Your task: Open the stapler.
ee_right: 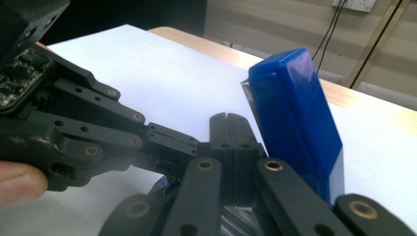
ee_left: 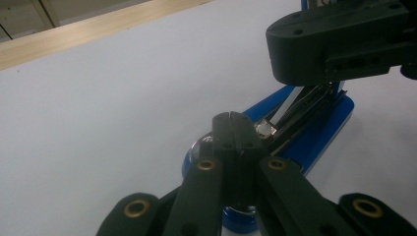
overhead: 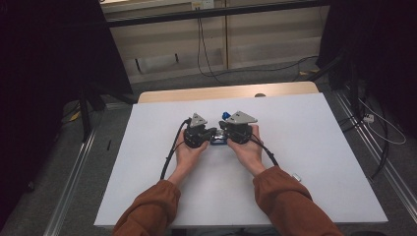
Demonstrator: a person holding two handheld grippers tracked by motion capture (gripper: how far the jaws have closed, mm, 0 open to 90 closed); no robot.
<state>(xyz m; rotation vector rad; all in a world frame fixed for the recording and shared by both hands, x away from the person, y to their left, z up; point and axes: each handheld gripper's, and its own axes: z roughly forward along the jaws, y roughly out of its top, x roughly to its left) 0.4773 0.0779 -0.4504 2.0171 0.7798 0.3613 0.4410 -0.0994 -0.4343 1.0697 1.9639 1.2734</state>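
Note:
A blue stapler [overhead: 218, 141] lies at the middle of the white tabletop [overhead: 305, 147], hinged open, with its blue lid [overhead: 226, 115] raised. My left gripper [overhead: 211, 133] comes at it from the left and my right gripper [overhead: 223, 133] from the right, and the two nearly meet over it. In the left gripper view the left gripper [ee_left: 229, 119] has its jaws pressed together, tips against the stapler's metal magazine [ee_left: 300, 110] above the blue base [ee_left: 319, 132]. In the right gripper view the right gripper [ee_right: 228, 119] is shut too, just left of the upright lid [ee_right: 295, 113]. Nothing is visibly pinched.
A wooden strip [overhead: 226, 92] runs along the table's far edge. Cables [overhead: 206, 54] trail across the floor behind it, and metal rails [overhead: 74, 172] flank both sides. A small pale object [overhead: 295, 177] lies by the right sleeve. Dark drapes stand at both sides.

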